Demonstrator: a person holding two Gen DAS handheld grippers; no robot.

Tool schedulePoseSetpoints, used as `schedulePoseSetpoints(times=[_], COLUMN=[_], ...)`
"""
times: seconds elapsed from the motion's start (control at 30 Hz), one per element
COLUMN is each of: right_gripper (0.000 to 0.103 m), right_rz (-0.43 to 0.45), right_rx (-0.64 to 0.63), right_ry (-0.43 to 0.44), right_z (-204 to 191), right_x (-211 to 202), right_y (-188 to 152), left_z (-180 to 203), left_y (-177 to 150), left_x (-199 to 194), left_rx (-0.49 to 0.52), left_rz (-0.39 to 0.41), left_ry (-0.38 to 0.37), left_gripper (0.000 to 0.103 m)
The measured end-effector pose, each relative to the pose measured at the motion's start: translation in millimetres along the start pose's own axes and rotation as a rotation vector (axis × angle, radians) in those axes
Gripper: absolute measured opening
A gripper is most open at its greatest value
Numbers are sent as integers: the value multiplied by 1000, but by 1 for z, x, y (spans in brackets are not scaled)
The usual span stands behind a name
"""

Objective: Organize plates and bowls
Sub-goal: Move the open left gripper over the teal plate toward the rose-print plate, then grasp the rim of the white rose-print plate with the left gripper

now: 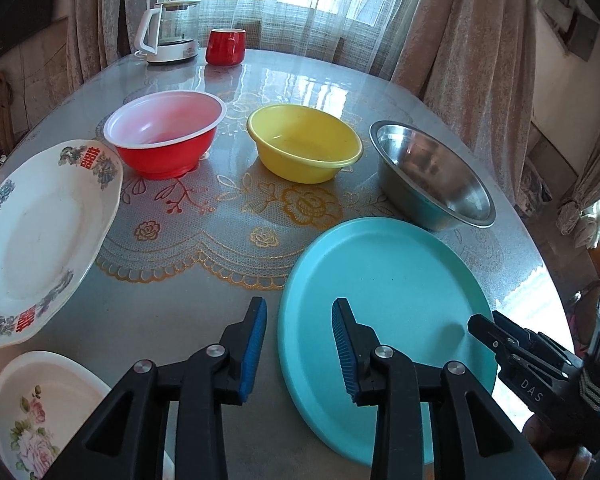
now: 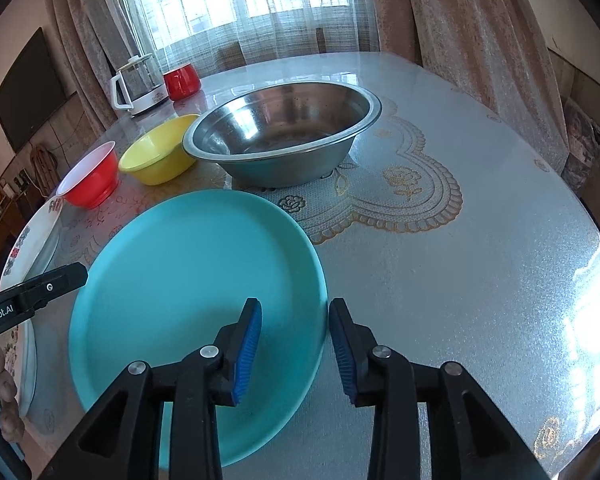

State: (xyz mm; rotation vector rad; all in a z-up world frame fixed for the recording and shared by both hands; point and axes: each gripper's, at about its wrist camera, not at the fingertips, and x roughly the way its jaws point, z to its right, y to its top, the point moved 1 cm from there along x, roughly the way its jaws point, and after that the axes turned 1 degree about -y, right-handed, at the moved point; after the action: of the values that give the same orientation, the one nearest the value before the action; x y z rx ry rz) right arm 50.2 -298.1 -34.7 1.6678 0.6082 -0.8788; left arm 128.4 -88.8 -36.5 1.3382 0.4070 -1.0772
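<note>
The round turquoise plastic plate (image 1: 384,300) lies flat on the near part of the glass-topped round table (image 2: 480,260), its rim reaching almost to the table's edge. Both grippers straddle opposite sides of this plate. The left gripper (image 1: 299,348) points steeply down, its blue ribbed pads apart, one pad over bare table and the other over the plate's left rim; nothing is pressed between them. The right gripper (image 2: 295,350) tilts down at a similar angle, its fingers also apart, the plate's right rim passing below the gap without being pinched. In the left wrist view the right gripper's black body shows at the plate's far right edge.

Just beyond the plate stands the wide stainless steel bowl (image 2: 284,136), close to its rim. To the left of it sits the yellow plastic bowl (image 1: 304,142), then the red plastic bowl with a white inside (image 1: 166,136), the three roughly in a row. Left of the plate lies the white oval ceramic plate with red characters (image 1: 40,240), and nearer still a white dish with a pink rose print (image 1: 40,408). At the table's far edge stand a glass kettle with white handle (image 1: 172,32) and a red mug (image 1: 225,46), side by side before lace curtains.
</note>
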Motion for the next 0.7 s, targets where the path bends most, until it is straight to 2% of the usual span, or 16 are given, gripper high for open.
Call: schedulePoseSetpoints(times=[0.17,0.33,0.43,0.53,0.7], right_gripper=[36,37,37,44,46], right_rz=[5,8,40,82,138], right_rx=[0,8,27,38,9], right_ry=[-6,-38,-65,-66,-31], right_z=[0,2,7,9,0], right_x=[0,-1,-5,-13,-30], right_y=[0,1,2,4,9], left_z=[-6,-11,-22,-36,-72], left_y=[-1,-4,-6,-9,-20], left_x=[-12,-31,-45,-61,-91], left_rx=[-20,-15,-33,-55,-96], left_rz=[2,32,60,98,165], left_ry=[-2,34,60,63,66], left_gripper=[34,34,34,34,34])
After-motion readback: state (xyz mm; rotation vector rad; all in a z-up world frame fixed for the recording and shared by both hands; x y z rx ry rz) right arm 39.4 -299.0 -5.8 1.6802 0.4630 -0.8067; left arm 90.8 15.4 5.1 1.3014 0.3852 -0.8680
